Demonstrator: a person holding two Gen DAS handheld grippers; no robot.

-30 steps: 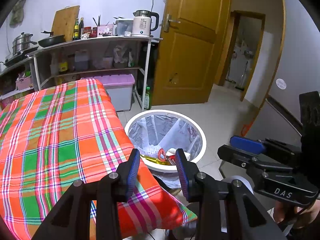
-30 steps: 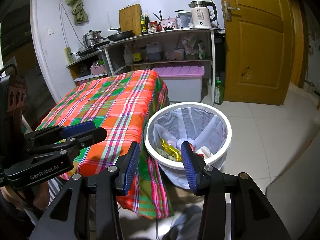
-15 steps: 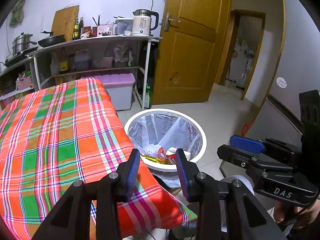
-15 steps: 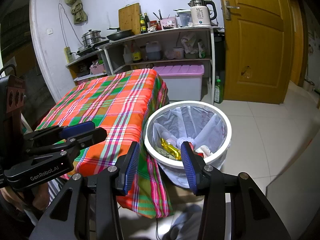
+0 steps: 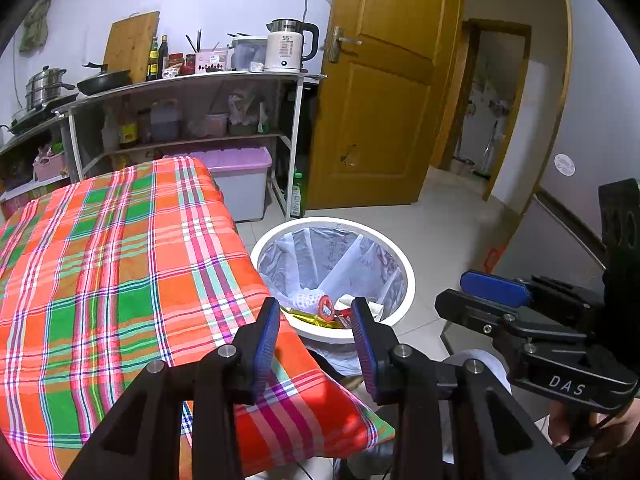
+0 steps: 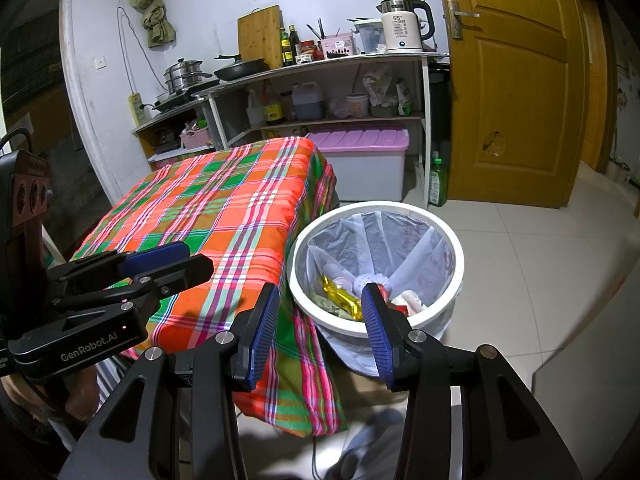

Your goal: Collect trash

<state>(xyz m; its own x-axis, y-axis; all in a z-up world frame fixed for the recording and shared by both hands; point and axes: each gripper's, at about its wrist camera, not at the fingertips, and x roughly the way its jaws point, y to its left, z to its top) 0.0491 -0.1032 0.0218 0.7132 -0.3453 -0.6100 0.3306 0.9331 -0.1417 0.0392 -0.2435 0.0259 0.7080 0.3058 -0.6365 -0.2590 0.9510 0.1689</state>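
- Over the last second I see almost no change: the bin (image 5: 404, 264) and the plaid tablecloth (image 5: 120, 264) have only drifted a little in both wrist views, and the rig is nearly at rest.
- My left gripper (image 5: 316, 336) hovers near the bin's rim, on the table side, jaws spread apart with nothing between the blue pads.
- My right gripper (image 6: 320, 320) also hangs near the bin's rim, jaws likewise released and empty.
- The trash (image 6: 344, 300) lies inside the bin: a gold foil wrapper (image 5: 308, 314), a red packet and some white scraps on the clear liner.
- On the tablecloth beside the bin I can see no loose litter.
- I judge that the collecting is done or close to it; with both jaws empty, nothing is left in hand to drop.
- The shelf unit (image 6: 320, 80) behind the bin holds kitchen goods, which I'd leave alone.
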